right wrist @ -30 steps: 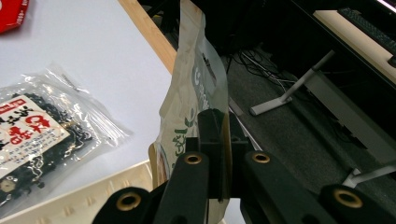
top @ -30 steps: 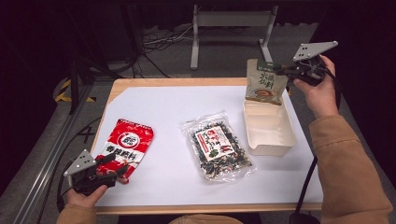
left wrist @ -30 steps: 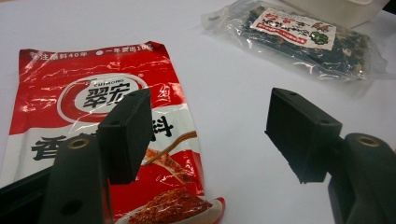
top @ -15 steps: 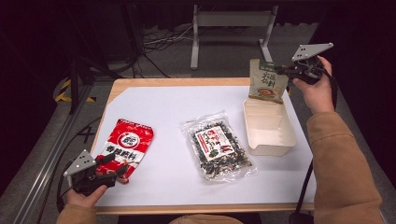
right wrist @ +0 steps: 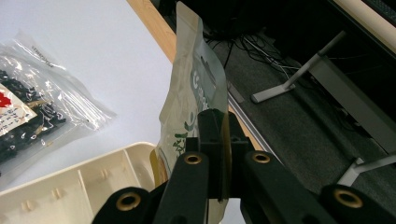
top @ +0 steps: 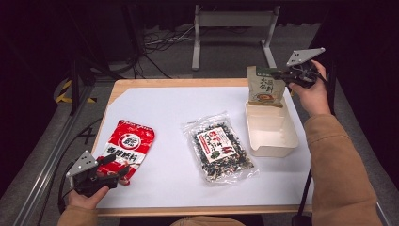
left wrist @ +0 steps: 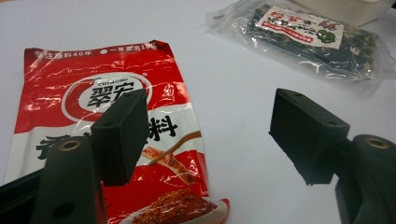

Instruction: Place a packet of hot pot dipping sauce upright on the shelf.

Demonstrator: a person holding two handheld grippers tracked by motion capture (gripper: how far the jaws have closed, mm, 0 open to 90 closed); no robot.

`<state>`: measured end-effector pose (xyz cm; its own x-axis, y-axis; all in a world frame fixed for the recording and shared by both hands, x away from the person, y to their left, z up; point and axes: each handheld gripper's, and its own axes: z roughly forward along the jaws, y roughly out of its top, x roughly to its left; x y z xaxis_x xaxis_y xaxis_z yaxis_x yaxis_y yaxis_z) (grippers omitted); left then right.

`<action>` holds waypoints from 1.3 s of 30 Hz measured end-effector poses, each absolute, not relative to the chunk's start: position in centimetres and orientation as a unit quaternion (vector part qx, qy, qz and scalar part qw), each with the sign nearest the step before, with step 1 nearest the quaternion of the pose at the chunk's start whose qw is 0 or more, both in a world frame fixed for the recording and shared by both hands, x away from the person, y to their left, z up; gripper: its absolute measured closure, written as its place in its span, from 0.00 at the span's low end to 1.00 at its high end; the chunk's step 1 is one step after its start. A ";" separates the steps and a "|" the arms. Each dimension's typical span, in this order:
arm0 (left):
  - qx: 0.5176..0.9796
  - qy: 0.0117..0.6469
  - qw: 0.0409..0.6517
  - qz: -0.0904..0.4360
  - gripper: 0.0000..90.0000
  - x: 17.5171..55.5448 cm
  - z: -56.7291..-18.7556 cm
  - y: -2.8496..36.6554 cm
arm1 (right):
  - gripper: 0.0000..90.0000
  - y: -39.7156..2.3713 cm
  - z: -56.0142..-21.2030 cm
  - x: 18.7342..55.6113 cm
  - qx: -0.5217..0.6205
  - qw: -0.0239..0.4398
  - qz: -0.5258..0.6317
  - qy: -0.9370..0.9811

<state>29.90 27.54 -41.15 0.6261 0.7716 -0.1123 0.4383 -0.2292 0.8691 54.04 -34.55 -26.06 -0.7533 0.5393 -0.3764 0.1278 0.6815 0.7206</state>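
A beige and green pouch (top: 266, 86) hangs upright over the far end of a cream plastic tray (top: 277, 141) at the table's right. My right gripper (top: 282, 74) is shut on the pouch's upper right edge; in the right gripper view the pouch (right wrist: 194, 88) is pinched edge-on between the jaws of the right gripper (right wrist: 223, 135). A red snack bag (top: 124, 148) lies flat at the front left. My left gripper (top: 115, 165) stands open at the bag's near end, one jaw above the red bag (left wrist: 93, 121). A clear bag of dark dried bits (top: 218, 151) lies in the middle.
The white table sheet (top: 179, 108) has bare room at the back left and centre. The wooden table edge (right wrist: 154, 28) runs close behind the pouch. A metal stand (top: 235, 28) and cables lie on the floor beyond the table.
The right gripper has carried the pouch a little farther back and up over the tray's far end. The left gripper and the other bags have not moved.
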 end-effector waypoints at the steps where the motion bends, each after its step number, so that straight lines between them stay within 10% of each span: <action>1: 0.765 0.396 0.477 0.174 0.30 29.9 -41.1 27.5 | 1.00 -34.5 -26.1 54.0 0.191 0.294 0.350 0.869; 31: 0.773 0.412 0.447 0.182 0.34 30.7 -41.1 27.1 | 0.95 -35.2 -29.8 54.3 0.269 0.243 0.314 0.878; 39: 0.769 0.422 0.449 0.171 0.26 31.0 -41.0 27.2 | 0.70 -34.8 -29.3 53.7 0.289 0.260 0.322 0.863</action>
<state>31.01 27.23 -40.98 0.5849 0.8028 -0.1155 0.4948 -0.2404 0.8351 53.73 -34.78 -29.29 -0.6971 0.6673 -0.2623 0.3319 0.6246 0.7068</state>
